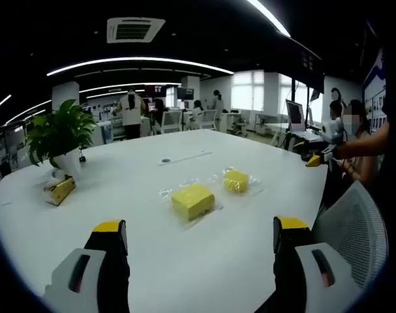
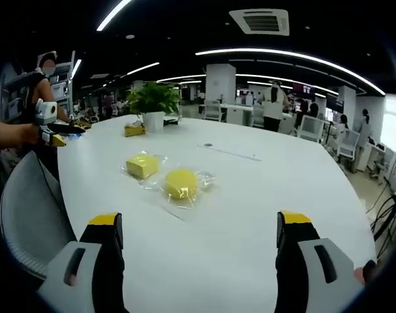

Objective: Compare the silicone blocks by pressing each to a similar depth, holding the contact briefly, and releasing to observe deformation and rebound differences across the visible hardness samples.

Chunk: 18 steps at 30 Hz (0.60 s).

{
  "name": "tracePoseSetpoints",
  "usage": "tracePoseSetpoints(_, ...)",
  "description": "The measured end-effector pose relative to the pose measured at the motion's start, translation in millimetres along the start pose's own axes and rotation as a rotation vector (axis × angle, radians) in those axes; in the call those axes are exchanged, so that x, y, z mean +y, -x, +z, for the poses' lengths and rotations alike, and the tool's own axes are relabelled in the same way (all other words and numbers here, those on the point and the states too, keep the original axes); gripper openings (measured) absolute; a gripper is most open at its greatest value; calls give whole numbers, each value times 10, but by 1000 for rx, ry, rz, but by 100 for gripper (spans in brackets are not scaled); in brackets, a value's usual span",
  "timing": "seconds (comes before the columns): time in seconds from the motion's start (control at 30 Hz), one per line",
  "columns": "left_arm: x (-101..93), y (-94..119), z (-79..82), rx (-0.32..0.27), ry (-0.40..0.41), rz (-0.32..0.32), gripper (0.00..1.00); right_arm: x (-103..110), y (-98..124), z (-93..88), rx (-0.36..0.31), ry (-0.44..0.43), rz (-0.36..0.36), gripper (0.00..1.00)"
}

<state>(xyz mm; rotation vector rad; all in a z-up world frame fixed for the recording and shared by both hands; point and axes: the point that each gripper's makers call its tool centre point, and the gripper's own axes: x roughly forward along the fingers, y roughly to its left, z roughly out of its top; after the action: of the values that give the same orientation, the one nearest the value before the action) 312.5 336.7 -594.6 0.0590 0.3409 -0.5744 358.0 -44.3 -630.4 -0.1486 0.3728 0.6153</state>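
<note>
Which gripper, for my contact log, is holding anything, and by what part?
Neither: the left gripper and right gripper stand open, short of the yellow square silicone block and yellow round silicone block.

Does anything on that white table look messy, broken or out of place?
Nothing stands out. Two yellow silicone blocks lie flat in clear wrappers on the white table, apart from each other, with no spill or damage visible. The potted plant stands upright near the edge. Both grippers hover open, touching nothing.

Two silicone blocks [image 1: 192,200] [image 1: 236,180] lie side by side on the table [image 1: 204,261].
</note>
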Motion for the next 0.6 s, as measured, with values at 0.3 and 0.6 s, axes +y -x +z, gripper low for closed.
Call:
tracePoseSetpoints(0.3, 13, -44, 49, -5, -5, 0, 93, -64, 5, 36, -7, 2, -7, 92)
tracePoseSetpoints(0.6, -12, -64, 9, 13, -5, -9, 93, -81, -10, 59, -17, 3, -6, 91)
